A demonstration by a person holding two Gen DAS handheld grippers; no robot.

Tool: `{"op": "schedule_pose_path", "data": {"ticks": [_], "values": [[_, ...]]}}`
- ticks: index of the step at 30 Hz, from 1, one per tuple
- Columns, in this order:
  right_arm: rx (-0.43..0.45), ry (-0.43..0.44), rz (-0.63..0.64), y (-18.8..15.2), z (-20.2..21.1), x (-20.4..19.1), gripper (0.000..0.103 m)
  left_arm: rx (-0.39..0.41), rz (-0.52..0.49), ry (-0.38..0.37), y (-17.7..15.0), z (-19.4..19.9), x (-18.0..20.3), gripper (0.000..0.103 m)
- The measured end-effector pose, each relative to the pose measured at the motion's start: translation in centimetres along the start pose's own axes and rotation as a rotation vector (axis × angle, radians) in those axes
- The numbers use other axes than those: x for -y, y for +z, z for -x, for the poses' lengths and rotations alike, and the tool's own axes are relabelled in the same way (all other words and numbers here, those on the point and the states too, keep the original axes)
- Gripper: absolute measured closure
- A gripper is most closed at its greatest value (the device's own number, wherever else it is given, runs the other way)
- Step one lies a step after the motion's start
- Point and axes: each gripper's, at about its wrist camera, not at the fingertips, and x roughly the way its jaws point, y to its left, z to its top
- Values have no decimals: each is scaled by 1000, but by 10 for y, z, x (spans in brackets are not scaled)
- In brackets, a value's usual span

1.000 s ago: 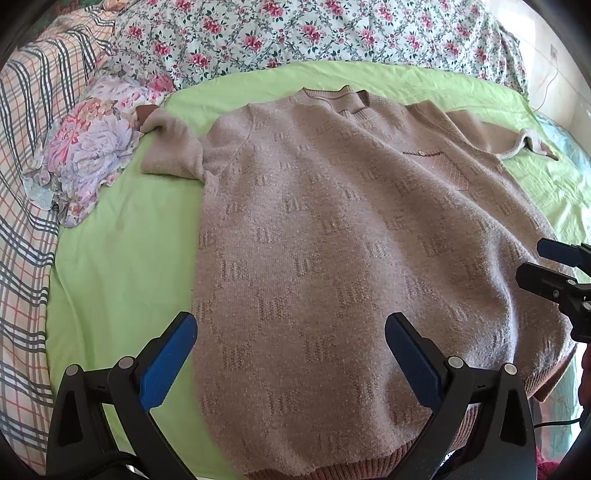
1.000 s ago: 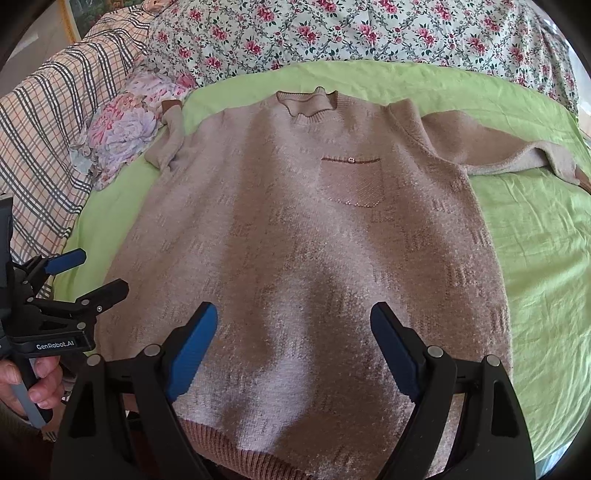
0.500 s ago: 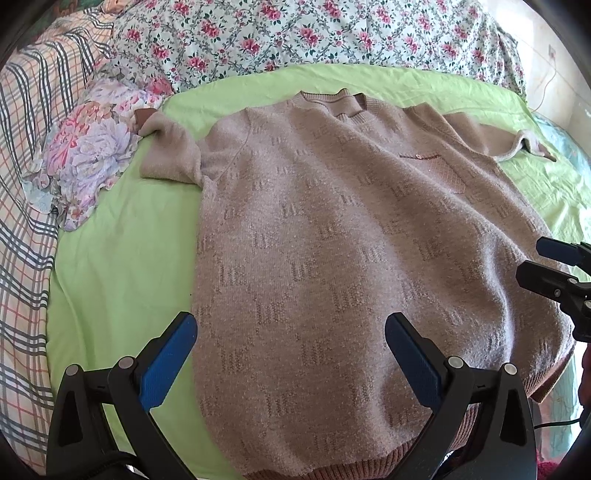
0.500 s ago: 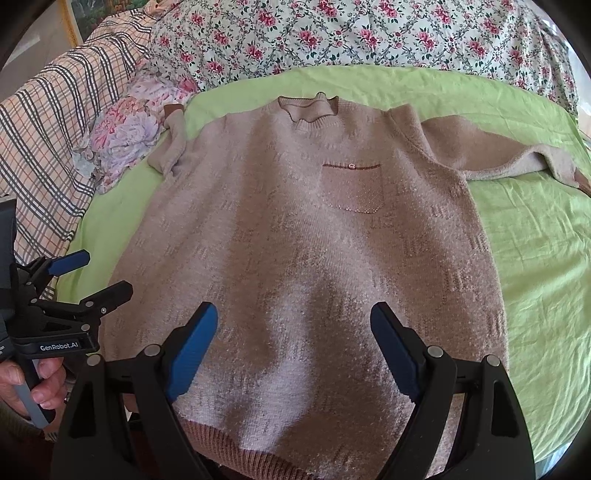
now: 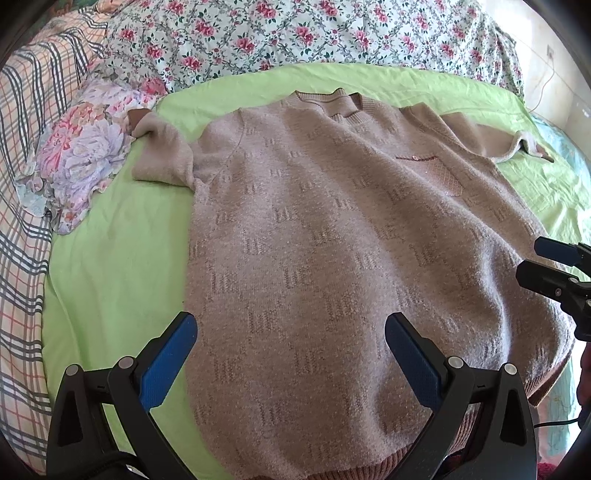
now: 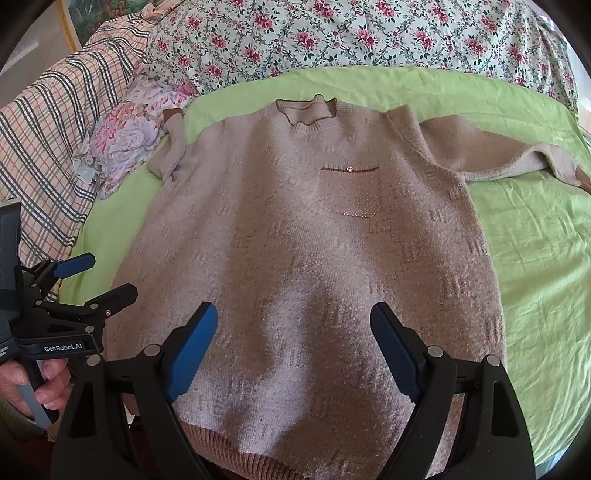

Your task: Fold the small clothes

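A beige knitted sweater point(image 5: 332, 236) point(image 6: 314, 236) lies flat, front up, on the green sheet, with a chest pocket point(image 6: 351, 190). Its left sleeve point(image 5: 162, 155) is bunched short; the right sleeve point(image 6: 491, 158) stretches out sideways. My left gripper point(image 5: 290, 343) hovers open above the lower left part of the sweater, nothing between its blue pads. My right gripper point(image 6: 293, 332) hovers open above the hem's middle, also empty. Each gripper shows at the edge of the other's view, the left gripper point(image 6: 96, 277) held by a hand point(image 6: 33, 384), the right gripper point(image 5: 546, 262) at far right.
A green sheet point(image 5: 110, 258) covers the bed. A crumpled floral cloth point(image 5: 81, 155) lies beside the left sleeve. A plaid blanket point(image 6: 48, 122) runs along the left, and a rose-patterned quilt point(image 6: 351, 33) lies across the back.
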Motion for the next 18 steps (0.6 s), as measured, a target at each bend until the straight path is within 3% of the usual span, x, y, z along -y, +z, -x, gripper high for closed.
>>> {"op": "schedule_pose_path", "data": {"ticks": [10,18], "values": [[10,5,-96,4,4,39,18,34,19,-19,16,-8,2,1],[93,21,-313,26,14,136,18,44,13,-19,48,-21,6,1]]}}
